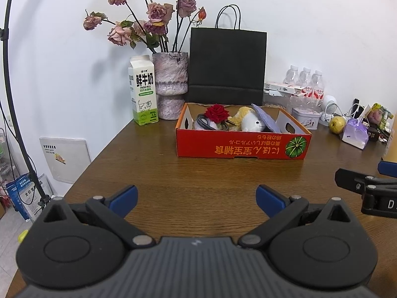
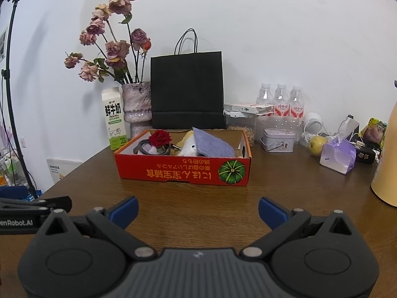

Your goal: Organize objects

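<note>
Right wrist only: tall yellow bottle point(image 2: 387, 164) beside purple pouch point(image 2: 338, 154).

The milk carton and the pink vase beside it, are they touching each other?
Cannot tell. In both wrist views the milk carton overlaps the edge of the vase, standing slightly in front of it, so neither contact nor a gap shows.

home, vase of roses point(image 1: 170, 84), milk carton point(image 1: 142, 90)
</note>
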`<state>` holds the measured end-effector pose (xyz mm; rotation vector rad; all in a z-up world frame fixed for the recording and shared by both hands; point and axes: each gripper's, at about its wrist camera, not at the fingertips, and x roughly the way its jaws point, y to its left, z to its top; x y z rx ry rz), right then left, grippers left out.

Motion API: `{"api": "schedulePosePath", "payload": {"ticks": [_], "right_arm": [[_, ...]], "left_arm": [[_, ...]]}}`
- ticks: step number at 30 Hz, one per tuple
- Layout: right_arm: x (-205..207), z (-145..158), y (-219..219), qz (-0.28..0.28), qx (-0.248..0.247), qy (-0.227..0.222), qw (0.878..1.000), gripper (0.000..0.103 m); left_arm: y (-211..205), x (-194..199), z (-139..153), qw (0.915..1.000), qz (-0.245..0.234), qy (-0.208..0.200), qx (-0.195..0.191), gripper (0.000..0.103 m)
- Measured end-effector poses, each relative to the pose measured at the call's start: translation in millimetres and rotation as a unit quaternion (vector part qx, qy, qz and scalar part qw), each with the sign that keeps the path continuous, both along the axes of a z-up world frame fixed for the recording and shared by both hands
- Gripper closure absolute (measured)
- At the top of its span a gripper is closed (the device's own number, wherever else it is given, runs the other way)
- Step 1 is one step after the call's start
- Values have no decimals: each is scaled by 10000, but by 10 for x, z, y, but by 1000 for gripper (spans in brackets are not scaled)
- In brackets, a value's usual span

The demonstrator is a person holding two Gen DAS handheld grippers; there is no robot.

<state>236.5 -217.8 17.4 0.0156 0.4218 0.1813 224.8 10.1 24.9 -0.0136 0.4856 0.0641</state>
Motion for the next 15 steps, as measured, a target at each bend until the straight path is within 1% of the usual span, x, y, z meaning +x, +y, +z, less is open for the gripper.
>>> {"api": "schedulePosePath", "payload": {"ticks": [15], "right_arm": [[10, -18, 6, -7, 0, 15, 10000, 0]], "left_arm": [[-30, -8, -45, 10000, -63, 49, -17, 0]]}}
